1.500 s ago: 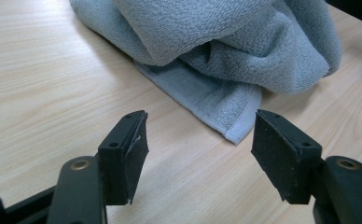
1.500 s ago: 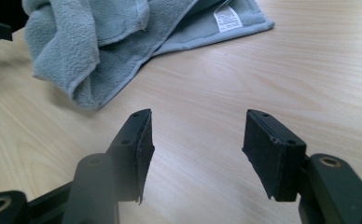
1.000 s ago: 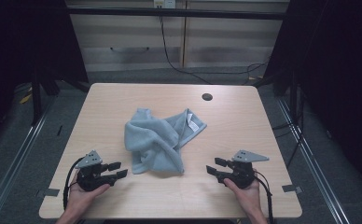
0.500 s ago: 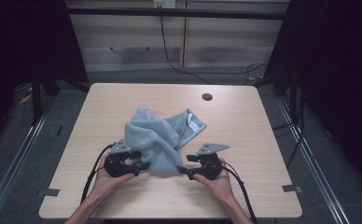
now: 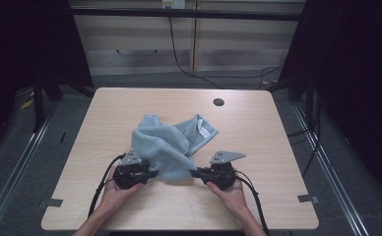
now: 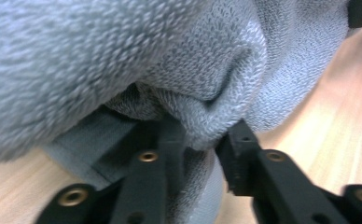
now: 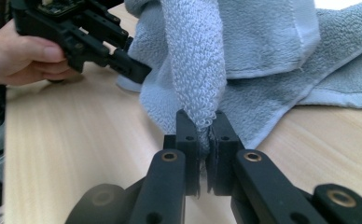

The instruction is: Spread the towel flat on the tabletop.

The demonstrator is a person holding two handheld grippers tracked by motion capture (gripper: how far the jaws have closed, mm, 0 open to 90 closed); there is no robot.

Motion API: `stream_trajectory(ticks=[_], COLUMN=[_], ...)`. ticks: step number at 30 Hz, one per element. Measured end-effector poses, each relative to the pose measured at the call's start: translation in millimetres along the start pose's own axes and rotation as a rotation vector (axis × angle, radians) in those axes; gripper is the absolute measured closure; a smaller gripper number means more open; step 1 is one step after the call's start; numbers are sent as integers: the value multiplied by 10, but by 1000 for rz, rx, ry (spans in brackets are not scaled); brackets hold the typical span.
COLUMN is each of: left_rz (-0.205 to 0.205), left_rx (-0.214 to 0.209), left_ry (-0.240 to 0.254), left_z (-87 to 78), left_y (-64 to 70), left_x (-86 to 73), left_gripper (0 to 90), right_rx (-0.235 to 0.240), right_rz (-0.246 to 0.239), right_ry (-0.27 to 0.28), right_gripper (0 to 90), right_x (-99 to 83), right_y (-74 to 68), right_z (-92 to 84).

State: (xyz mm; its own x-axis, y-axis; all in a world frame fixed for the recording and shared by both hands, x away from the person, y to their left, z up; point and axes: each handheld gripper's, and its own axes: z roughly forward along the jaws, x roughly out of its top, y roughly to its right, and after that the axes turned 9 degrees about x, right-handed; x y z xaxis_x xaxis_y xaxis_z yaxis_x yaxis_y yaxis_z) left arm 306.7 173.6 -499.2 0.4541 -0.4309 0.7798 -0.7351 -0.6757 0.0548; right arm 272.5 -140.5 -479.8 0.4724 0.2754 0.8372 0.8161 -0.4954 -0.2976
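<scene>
Both grippers have come in from the near corners of the table [image 5: 258, 123] to the near edge of the towel [image 5: 172, 145], where a second ago they rested well apart from it on either side. In the high view the left gripper [image 5: 152, 173] sits at the towel's near left edge and the right gripper [image 5: 195, 172] at its near right edge, each held by a hand coming in from the bottom, with a cable trailing back from each. The towel, pale blue-grey terry cloth, lies crumpled near the middle of the light wooden table, with a small white label [image 5: 205, 132] showing on its far right fold. In the right gripper view the jaws are closed almost together on a hanging fold of the towel [image 7: 198, 74], the cloth pinched between them and rising up from the tips. Farther off in that view the left hand [image 7: 20, 53] holds the other gripper, its black jaws pointing into the cloth's edge. In the left gripper view the jaws stand partly apart with a bulge of towel [image 6: 179, 65] pushed between them; the cloth touches both jaws, but it cannot be told whether they have pressed onto it. A small dark round hole [image 5: 218, 102] sits in the table top toward the far right, well apart from the towel.
</scene>
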Motion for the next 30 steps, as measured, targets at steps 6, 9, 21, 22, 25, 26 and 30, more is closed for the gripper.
stream_trajectory(ticks=[6, 9, 21, 22, 25, 26, 30], left_rz=[46, 61, -129, -166, -251, -269, -355], left_rx=[-107, -127, -5, 32, 67, 89, 78], left_ry=[30, 95, 196, 179, 152, 117, 124], left_z=[-253, -459, -561, -506, -392, -320, -209], left_y=[235, 313, -266, -395, -640, -751, -929], left_x=[34, 153, 603, 580, 491, 423, 220], left_gripper=[783, 788, 798, 798, 797, 797, 758], right_rx=[9, 16, 31, 28, 27, 20, -53], right_rz=[-29, -55, -118, -106, -66, -52, 32], right_ry=[17, 62, 181, 178, 155, 143, 28], right_gripper=[849, 850, 682, 654, 639, 642, 657], right_x=[-20, 76, 904, 901, 842, 786, 409], right_y=[-223, -343, -127, -56, 100, 175, 588], right_z=[-280, -452, -495, -431, -308, -253, 2])
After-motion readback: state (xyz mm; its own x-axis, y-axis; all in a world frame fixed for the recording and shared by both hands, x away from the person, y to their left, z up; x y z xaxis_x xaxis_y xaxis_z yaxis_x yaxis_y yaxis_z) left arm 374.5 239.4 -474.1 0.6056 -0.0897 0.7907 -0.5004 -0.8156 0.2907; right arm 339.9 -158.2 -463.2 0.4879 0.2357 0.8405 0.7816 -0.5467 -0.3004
